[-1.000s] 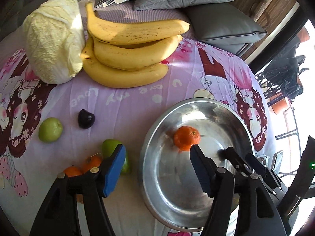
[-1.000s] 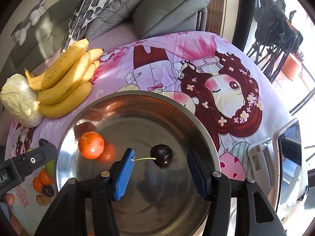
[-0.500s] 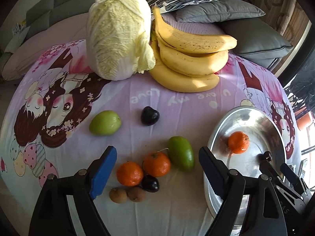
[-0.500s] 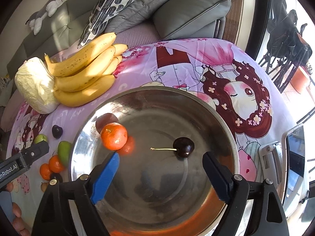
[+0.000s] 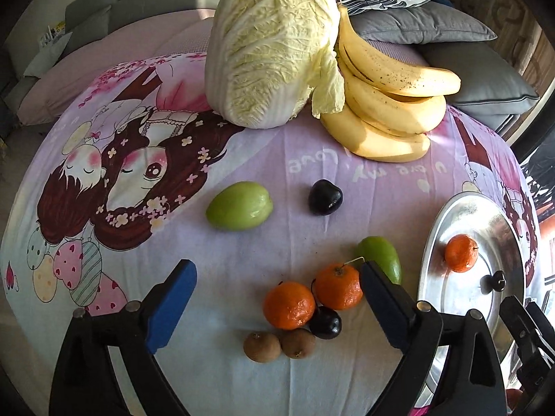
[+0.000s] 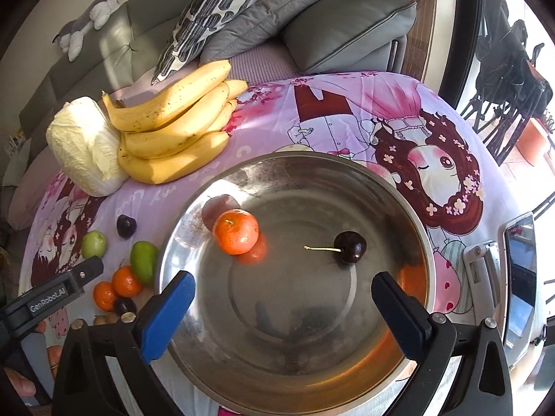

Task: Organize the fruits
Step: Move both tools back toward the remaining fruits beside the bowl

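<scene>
A steel bowl (image 6: pixel 388 187) holds one tangerine (image 6: pixel 236 231) and a stemmed cherry (image 6: pixel 350 247); it also shows in the left wrist view (image 5: pixel 437 263). My right gripper (image 6: pixel 282 296) is open and empty above the bowl's near side. My left gripper (image 5: pixel 277 289) is open and empty over a cluster on the cloth: two tangerines (image 5: pixel 288 305), a dark cherry (image 5: pixel 325 322), two brown longans (image 5: pixel 262 346) and a green fruit (image 5: pixel 381 260). Another green fruit (image 5: pixel 239 205) and a dark plum (image 5: pixel 325 197) lie farther off.
A napa cabbage (image 5: pixel 270 45) and a bunch of bananas (image 5: pixel 385 104) sit at the back of the pink cartoon tablecloth (image 5: pixel 104 173). Grey cushions (image 6: pixel 347 31) lie behind. A phone on a stand (image 6: pixel 517 277) is right of the bowl.
My left gripper has swung left from the bowl to above the fruit cluster. My right gripper has drawn back from the cherry and opened wider.
</scene>
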Demonstrator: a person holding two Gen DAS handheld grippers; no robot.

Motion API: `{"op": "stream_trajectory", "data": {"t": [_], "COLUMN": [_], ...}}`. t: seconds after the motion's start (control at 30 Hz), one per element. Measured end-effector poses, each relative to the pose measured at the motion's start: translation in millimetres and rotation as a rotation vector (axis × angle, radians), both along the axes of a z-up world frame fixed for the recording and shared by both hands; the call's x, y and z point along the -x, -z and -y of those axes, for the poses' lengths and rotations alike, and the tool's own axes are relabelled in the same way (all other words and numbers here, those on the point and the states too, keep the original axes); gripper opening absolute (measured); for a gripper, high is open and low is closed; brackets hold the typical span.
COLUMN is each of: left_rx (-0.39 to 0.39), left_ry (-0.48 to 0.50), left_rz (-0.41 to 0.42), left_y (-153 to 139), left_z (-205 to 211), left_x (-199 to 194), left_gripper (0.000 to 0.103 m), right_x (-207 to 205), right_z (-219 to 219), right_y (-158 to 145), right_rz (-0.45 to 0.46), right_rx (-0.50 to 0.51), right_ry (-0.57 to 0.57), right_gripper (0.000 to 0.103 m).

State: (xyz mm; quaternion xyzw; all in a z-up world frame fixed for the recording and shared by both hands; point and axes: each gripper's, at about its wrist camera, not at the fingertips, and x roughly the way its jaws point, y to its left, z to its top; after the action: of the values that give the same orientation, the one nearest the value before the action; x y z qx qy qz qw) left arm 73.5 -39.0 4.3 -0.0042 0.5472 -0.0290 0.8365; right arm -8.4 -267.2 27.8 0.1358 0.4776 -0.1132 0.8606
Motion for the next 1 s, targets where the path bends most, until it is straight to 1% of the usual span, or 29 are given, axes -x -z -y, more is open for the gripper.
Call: {"op": "stream_trajectory", "data": {"t": [0.1,0.27,0.4,0.47,0.63,0.7,0.77,0.83,0.93,1.0], "left_rx": [0.038,0.059,0.085,0.078,0.095,0.094,0.082,0.101,0.094,0.108], "left_ry": [-0.010,-0.012,0.001,0.011,-0.022,-0.032,-0.047,-0.076,-0.102,-0.109], "left_rz": [0.013,0.055,0.061,0.058,0.053,0.052,0.023,0.002,-0.009,-0.004], "left_y": [-4.3,-10.4,-19.4,-23.4,-34.4,-31.3,-23.4,-18.1,-14.9,-15.3], "left_z": [-6.6,-12.5,-19.8,-24.4,-44.7,-49.9,-55.2,-62.6,-70.0,-74.6], "left_x": [0.5,4.2,5.8,7.1,8.0,7.4,6.4,5.9,8.3,12.2], "left_gripper": [0.095,0.095,0.095,0.095,0.095,0.095,0.095,0.095,0.095,0.095], "right_x": [-1.5,-7.3,-13.8,-17.0,-27.6,-33.7,-39.3,-41.6,-40.0,-36.5], "right_z": [-7.3,-21.9,-32.9,-43.6,-67.2,-74.6,-82.2,-90.9,-100.7,-105.5], "right_y": [-9.2,-11.0,-12.1,-13.6,-20.0,-21.2,-20.0,-16.5,-9.3,-4.2], "right_rz": [0.046,0.050,0.054,0.058,0.083,0.088,0.092,0.091,0.074,0.065], "right_rx": [-0.021,-0.019,-0.055,-0.055,-0.064,-0.071,-0.084,-0.076,-0.076,-0.080], "right_ry": [-0.016,-0.061,-0.100,-0.134,-0.189,-0.207,-0.229,-0.261,-0.293,-0.310], "right_gripper": [0.103,0.103,0.103,0.103,0.103,0.103,0.103,0.103,0.103,0.103]}}
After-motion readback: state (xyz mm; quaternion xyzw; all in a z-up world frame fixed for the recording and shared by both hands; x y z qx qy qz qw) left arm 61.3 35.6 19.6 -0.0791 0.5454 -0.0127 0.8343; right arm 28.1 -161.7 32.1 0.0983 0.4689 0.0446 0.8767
